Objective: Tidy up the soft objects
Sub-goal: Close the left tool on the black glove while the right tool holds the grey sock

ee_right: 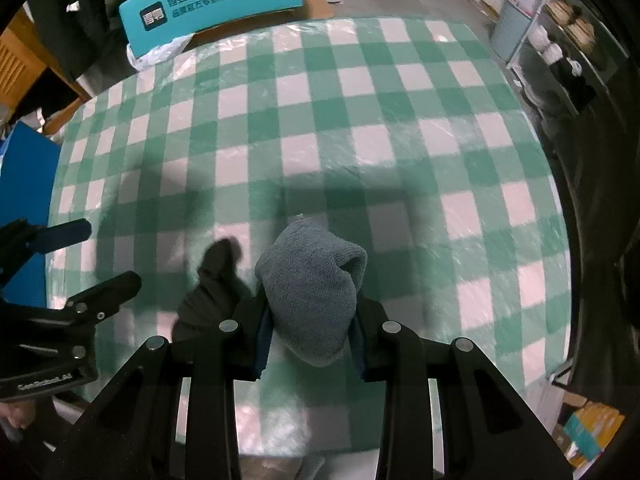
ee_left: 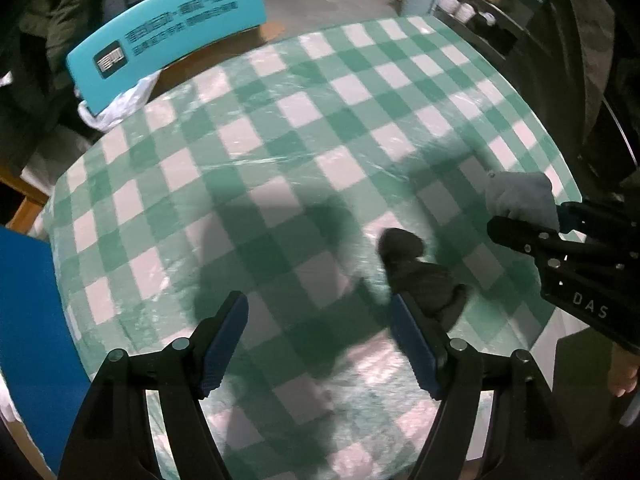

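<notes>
The right gripper (ee_right: 310, 336) is clamped on a rolled grey terry sock (ee_right: 312, 292), held clear above the table. The left gripper (ee_left: 320, 344) stands wide with nothing between its pads.

The relation that governs the next move: a dark sock (ee_left: 420, 276) lies on the table just ahead of the left gripper's right-hand finger (ee_left: 414, 344), outside the gap between the jaws. Its long axis runs from that finger away toward the table's middle, roughly in line with the way the gripper points. In the right wrist view the same dark sock sits down-left of the held grey one, between the two grippers. The left gripper is judged the nearer free tool; it would need to shift sideways toward the right gripper to bring the item between its pads. The dark item is blurred, so its identity as a sock is probable, not certain.

The surface is a green-and-white checked tablecloth (ee_right: 360, 120) under a clear plastic film that shows glare. Beyond the far edge stand a teal printed sign (ee_right: 216, 0), a white plastic bag (ee_left: 116, 108), and shelving with crockery (ee_right: 560, 40).
</notes>
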The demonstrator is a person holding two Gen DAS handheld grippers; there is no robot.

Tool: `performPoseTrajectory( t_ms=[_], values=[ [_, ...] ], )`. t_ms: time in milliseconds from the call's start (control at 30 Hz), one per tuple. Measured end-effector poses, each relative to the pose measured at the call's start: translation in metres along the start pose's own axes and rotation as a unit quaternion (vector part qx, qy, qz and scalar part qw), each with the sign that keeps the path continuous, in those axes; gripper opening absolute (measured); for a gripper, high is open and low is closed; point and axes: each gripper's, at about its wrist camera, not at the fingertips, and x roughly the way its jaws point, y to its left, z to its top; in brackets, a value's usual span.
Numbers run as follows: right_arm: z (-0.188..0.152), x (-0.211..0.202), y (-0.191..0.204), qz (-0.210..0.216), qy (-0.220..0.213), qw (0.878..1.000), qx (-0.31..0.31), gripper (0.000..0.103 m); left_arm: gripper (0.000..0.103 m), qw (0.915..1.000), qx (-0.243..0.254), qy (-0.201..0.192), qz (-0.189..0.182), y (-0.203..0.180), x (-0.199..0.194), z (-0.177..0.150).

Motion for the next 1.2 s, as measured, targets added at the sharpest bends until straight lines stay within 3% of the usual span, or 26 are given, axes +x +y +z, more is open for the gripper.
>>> performPoseTrajectory(
  t_ms=[400, 767, 833, 867, 1000, 1033, 1200],
  values=[
    [-0.020, -0.008, -0.031, -0.001, -0.003, 1.000, 0.023, 0.031, 0.080, 0.9992, 0.009, 0.016, -0.034, -0.043, 0.011, 0.000],
    [-0.024, -0.007, -0.046, 0.005, -0.001, 0.999, 0.035, 0.031, 0.081, 0.9976, 0.004, 0.047, -0.050, -0.058, 0.041, 0.001],
    [-0.023, -0.006, -0.045, 0.006, -0.002, 0.999, 0.034, 0.031, 0.075, 0.9974, 0.001, 0.050, -0.052, -0.056, 0.044, 0.000],
    [-0.024, -0.006, -0.044, 0.006, -0.001, 0.999, 0.034, 0.031, 0.065, 0.9971, 0.000, 0.052, -0.055, -0.055, 0.046, 0.000],
    [-0.022, -0.005, -0.041, 0.008, -0.002, 1.000, 0.029, 0.031, 0.044, 0.9972, 0.006, 0.047, -0.058, -0.055, 0.045, -0.001],
    [-0.021, -0.005, -0.040, 0.008, -0.001, 1.000, 0.028, 0.031, 0.035, 0.9974, 0.008, 0.045, -0.055, -0.054, 0.045, -0.002],
    [-0.019, -0.006, -0.033, 0.009, -0.005, 1.000, 0.016, 0.031, 0.034, 0.9986, 0.015, 0.030, -0.040, -0.052, 0.039, -0.006]
  ],
)
